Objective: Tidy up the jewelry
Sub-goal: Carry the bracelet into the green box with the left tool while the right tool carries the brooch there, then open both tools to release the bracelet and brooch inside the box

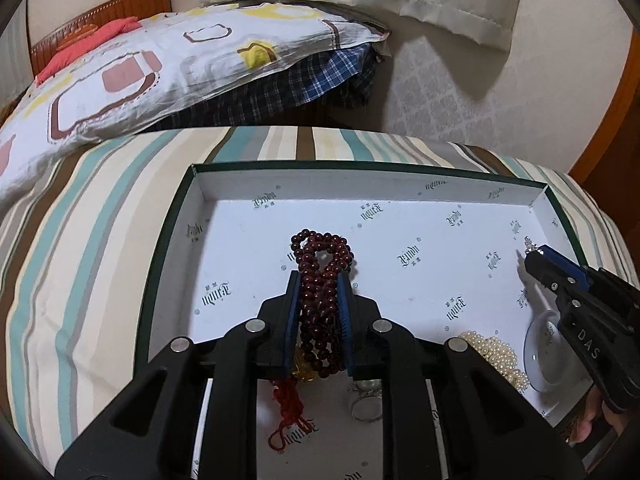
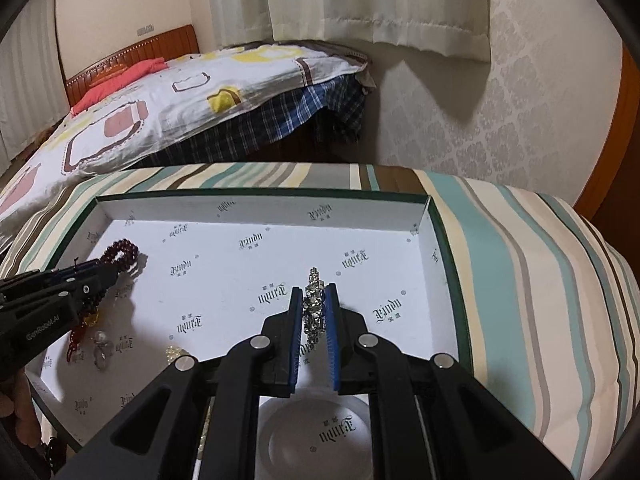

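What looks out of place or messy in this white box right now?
Nothing is spilled or damaged. The white pearl strand lies in a loose heap near the clear round dish, and a silver ring sits loose on the white printed box lid, unsorted.

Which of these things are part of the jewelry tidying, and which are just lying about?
Part of the job: dark red bead string in the left gripper; sparkly silver piece in the right gripper; pearl strand; ring; clear dish; box tray.

Lying about: patterned quilt; red pillow; curtain.
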`<state>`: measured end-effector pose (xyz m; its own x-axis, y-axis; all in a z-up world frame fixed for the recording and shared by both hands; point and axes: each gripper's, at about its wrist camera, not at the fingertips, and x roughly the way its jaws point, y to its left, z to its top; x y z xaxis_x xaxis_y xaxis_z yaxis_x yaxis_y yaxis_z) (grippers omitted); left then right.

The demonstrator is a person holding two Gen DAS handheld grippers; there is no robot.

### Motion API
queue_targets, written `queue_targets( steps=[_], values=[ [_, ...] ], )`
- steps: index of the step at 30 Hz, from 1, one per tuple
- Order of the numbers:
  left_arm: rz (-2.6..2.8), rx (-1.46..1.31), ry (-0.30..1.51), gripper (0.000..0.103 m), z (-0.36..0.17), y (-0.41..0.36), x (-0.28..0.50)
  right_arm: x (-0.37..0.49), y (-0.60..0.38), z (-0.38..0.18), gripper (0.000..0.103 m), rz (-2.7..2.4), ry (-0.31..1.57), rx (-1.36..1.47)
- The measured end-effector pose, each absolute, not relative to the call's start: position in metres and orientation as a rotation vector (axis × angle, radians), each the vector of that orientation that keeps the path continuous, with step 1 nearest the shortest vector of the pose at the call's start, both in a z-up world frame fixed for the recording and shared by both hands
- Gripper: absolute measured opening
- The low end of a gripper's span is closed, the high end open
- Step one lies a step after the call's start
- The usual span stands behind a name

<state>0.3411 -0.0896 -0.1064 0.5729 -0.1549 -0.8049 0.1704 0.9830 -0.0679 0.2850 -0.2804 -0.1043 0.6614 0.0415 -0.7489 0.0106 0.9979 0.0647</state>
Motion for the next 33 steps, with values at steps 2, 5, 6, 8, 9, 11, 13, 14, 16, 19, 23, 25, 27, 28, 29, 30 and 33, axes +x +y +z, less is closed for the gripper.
queue_targets(
  steps=[2, 5, 6, 8, 9, 11, 13, 14, 16, 19, 23, 25, 27, 28, 29, 30, 33],
  values=[
    [-0.192, 0.023, 0.942, 0.021, -0.107, -0.091, 0.341, 0.287, -0.281, -0.104, 0.012, 0.013, 0.851, 0.064],
    [-0.188, 0.024, 0.937, 0.025, -0.106, -0.091, 0.342, 0.287, -0.281, -0.104, 0.017, 0.005, 0.849, 0.063],
    [-0.187, 0.025, 0.936, 0.027, -0.106, -0.091, 0.341, 0.288, -0.281, -0.104, 0.02, 0.005, 0.849, 0.063],
    [-0.188, 0.027, 0.936, 0.029, -0.105, -0.091, 0.342, 0.288, -0.281, -0.103, 0.027, 0.005, 0.845, 0.063],
    [-0.189, 0.027, 0.936, 0.03, -0.105, -0.091, 0.342, 0.288, -0.281, -0.103, 0.028, 0.005, 0.843, 0.061],
    [-0.187, 0.025, 0.931, 0.035, -0.105, -0.09, 0.342, 0.288, -0.281, -0.103, 0.031, 0.006, 0.839, 0.059],
    [-0.183, 0.025, 0.921, 0.04, -0.103, -0.09, 0.341, 0.287, -0.282, -0.102, 0.033, 0.004, 0.831, 0.061],
    [-0.184, 0.026, 0.919, 0.041, -0.103, -0.09, 0.341, 0.287, -0.282, -0.102, 0.033, 0.004, 0.827, 0.062],
    [-0.186, 0.027, 0.917, 0.043, -0.103, -0.09, 0.34, 0.286, -0.282, -0.101, 0.036, 0.005, 0.819, 0.061],
    [-0.189, 0.029, 0.905, 0.05, -0.101, -0.09, 0.339, 0.285, -0.281, -0.099, 0.042, 0.0, 0.806, 0.058],
    [-0.194, 0.019, 0.879, 0.053, -0.097, -0.089, 0.336, 0.281, -0.281, -0.095, 0.044, 0.002, 0.779, 0.05],
    [-0.197, 0.005, 0.867, 0.054, -0.094, -0.087, 0.333, 0.278, -0.281, -0.092, 0.044, 0.0, 0.765, 0.051],
    [-0.204, -0.014, 0.843, 0.058, -0.088, -0.084, 0.327, 0.274, -0.282, -0.087, 0.046, 0.0, 0.75, 0.059],
    [-0.205, -0.02, 0.826, 0.06, -0.084, -0.082, 0.323, 0.269, -0.282, -0.082, 0.046, -0.001, 0.735, 0.061],
    [-0.205, -0.022, 0.81, 0.061, -0.08, -0.081, 0.318, 0.267, -0.282, -0.079, 0.047, -0.002, 0.726, 0.061],
    [-0.205, -0.021, 0.793, 0.061, -0.075, -0.079, 0.314, 0.262, -0.282, -0.074, 0.047, -0.003, 0.71, 0.06],
    [-0.192, -0.008, 0.727, 0.064, -0.057, -0.073, 0.296, 0.25, -0.282, -0.063, 0.048, -0.008, 0.677, 0.066]
  ],
)
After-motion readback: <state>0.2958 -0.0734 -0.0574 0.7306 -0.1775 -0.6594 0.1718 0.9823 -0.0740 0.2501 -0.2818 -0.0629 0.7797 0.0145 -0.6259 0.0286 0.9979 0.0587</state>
